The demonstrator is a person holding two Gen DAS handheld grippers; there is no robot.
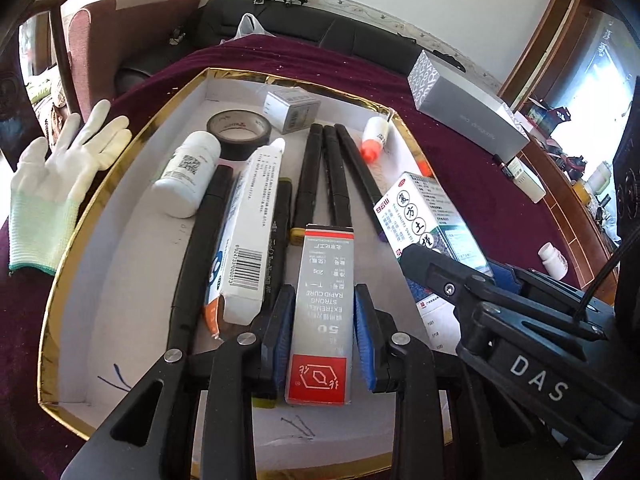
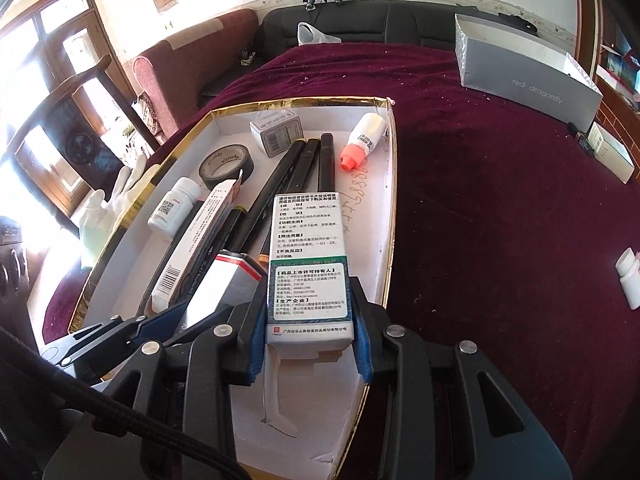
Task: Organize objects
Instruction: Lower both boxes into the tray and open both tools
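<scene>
In the left wrist view, your left gripper pinches a grey glue box with a red end, low in the centre of the frame, above the gold-edged tray; black markers lie behind it. In the right wrist view, your right gripper pinches a white medicine box at the centre, over the tray's right side.

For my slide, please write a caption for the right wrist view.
Right gripper holds a medicine box over the gold-rimmed tray of markers.
</scene>
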